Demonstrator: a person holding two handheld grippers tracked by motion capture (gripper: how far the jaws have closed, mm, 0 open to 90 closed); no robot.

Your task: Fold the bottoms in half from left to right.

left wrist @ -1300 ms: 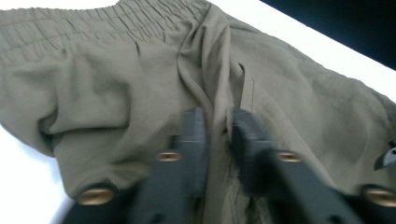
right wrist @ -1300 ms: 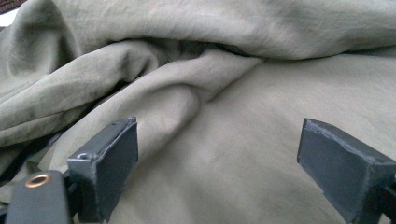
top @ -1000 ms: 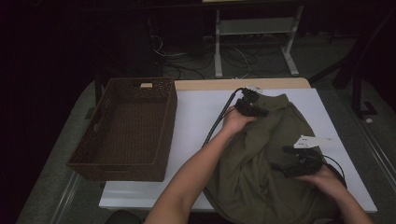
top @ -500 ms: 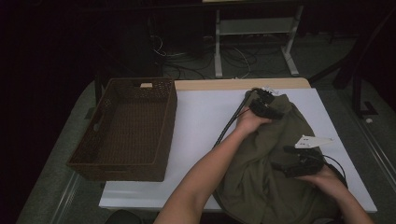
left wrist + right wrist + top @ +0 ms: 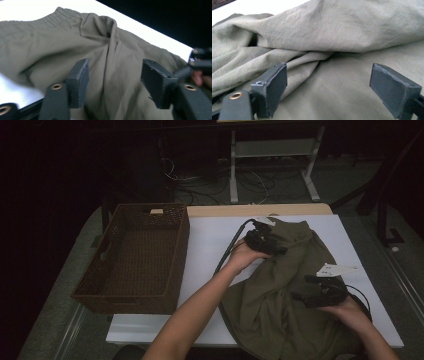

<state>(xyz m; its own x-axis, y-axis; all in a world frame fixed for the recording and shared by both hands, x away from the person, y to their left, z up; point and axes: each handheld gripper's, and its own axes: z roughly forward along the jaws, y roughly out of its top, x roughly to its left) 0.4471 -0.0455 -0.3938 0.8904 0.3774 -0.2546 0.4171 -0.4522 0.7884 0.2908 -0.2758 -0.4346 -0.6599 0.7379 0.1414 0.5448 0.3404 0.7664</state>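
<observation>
An olive green garment (image 5: 285,295) lies crumpled on the right half of the white table (image 5: 210,245). My left gripper (image 5: 274,246) rests over its upper part, near the ribbed waistband (image 5: 57,17). Its jaws have just been opening and stand apart over a raised fold of cloth (image 5: 112,62), not pressing it. The left gripper (image 5: 115,70) looks across the fabric toward the other hand's gripper (image 5: 201,61). My right gripper (image 5: 304,289) hovers low over the garment's right side. In its own view the right gripper (image 5: 329,82) is open wide above wrinkled cloth (image 5: 332,45).
A dark brown wicker basket (image 5: 100,270) with nothing in it stands at the table's left side. A white tag plate (image 5: 336,269) sits on the right gripper. A black cable (image 5: 230,247) trails from the left gripper. Beyond the table are a dark floor, cables and a metal stand (image 5: 272,150).
The left hand pushed toward the far right over the garment, then drew back left. Its jaws opened. The right gripper stayed where it was.
</observation>
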